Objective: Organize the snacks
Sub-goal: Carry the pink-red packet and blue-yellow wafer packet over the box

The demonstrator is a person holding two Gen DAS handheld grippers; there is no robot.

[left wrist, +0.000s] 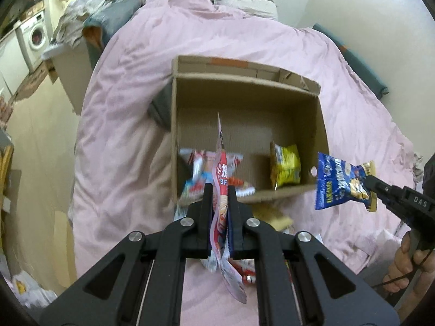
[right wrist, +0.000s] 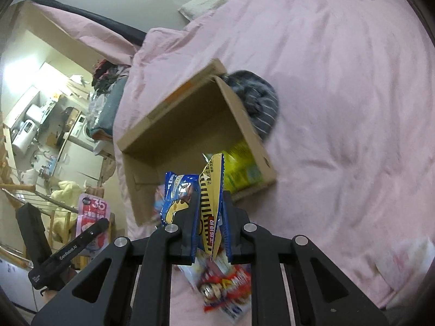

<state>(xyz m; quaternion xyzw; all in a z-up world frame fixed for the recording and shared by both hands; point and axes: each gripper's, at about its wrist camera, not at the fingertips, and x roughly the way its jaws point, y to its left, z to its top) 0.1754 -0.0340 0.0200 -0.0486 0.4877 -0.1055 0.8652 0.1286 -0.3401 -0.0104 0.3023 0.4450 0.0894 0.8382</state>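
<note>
Left gripper [left wrist: 220, 190] clamped on a pink-red packet [left wrist: 220, 174]; right gripper [right wrist: 210, 190] clamped on a blue-yellow snack bag [right wrist: 210, 203]. Both hang just short of the cardboard box [left wrist: 244, 108] on the pink duvet [left wrist: 122, 135]. Judged step: carry-to-box. Next: reach over the near wall, release inside beside the yellow packet [left wrist: 286, 167]. Legible: "35" on the pink packet, "GenRobot.AI", "DAS" on the gripper bodies.

I see pink duvet [left wrist: 130, 114] covering bed, white pillow [left wrist: 242, 1] at its head, washing machine [left wrist: 34, 35] far left, grey striped fabric [right wrist: 258, 103] on duvet.
</note>
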